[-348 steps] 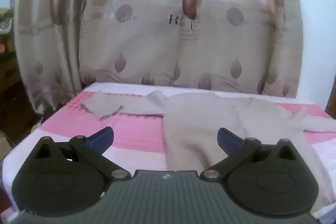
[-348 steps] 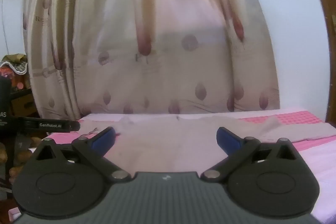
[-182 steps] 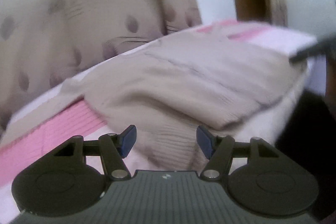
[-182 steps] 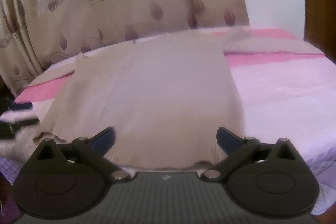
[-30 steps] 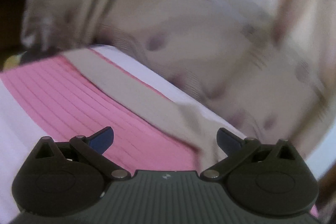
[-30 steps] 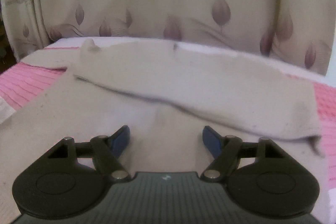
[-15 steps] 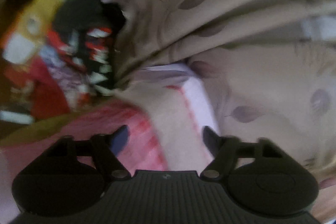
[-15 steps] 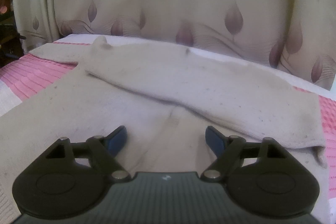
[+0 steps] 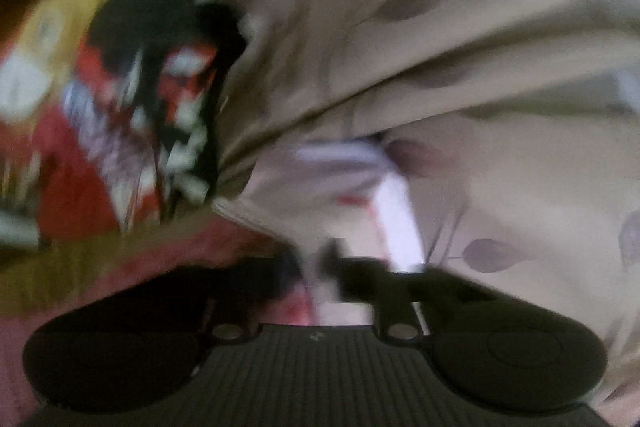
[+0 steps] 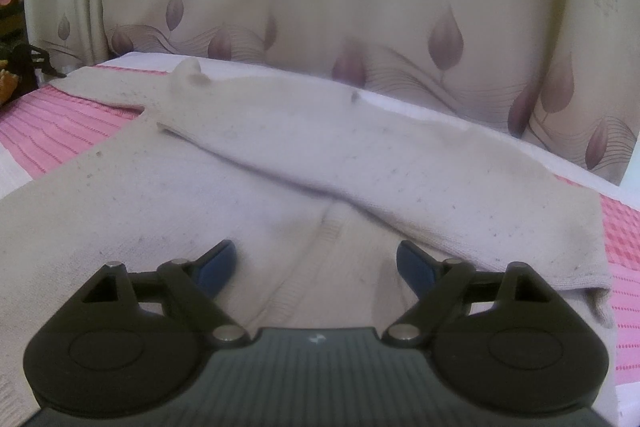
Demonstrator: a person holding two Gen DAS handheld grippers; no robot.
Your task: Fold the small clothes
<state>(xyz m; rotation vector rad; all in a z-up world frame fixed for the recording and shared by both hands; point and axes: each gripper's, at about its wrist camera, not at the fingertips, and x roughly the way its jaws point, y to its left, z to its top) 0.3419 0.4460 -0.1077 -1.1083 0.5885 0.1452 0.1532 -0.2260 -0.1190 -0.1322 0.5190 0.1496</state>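
A beige knitted sweater (image 10: pixel 168 195) lies flat on the pink and white cover (image 10: pixel 60 123). One sleeve (image 10: pixel 400 171) is folded across its chest. My right gripper (image 10: pixel 316 263) is open and empty, just above the sweater's body. In the blurred left wrist view my left gripper (image 9: pixel 316 263) has its fingers nearly together on the end of the other beige sleeve (image 9: pixel 288 211), at the cover's far left corner.
A beige curtain with purple leaves (image 10: pixel 360 7) hangs right behind the bed; it also fills the left wrist view (image 9: pixel 460 47). Red, yellow and black clutter (image 9: pixel 100 107) lies past the bed's left edge. A dark object (image 10: pixel 24 63) stands at the far left.
My left gripper has closed on the sleeve end at the left corner, its view now blurred. My right gripper has opened a little wider and stays over the sweater.
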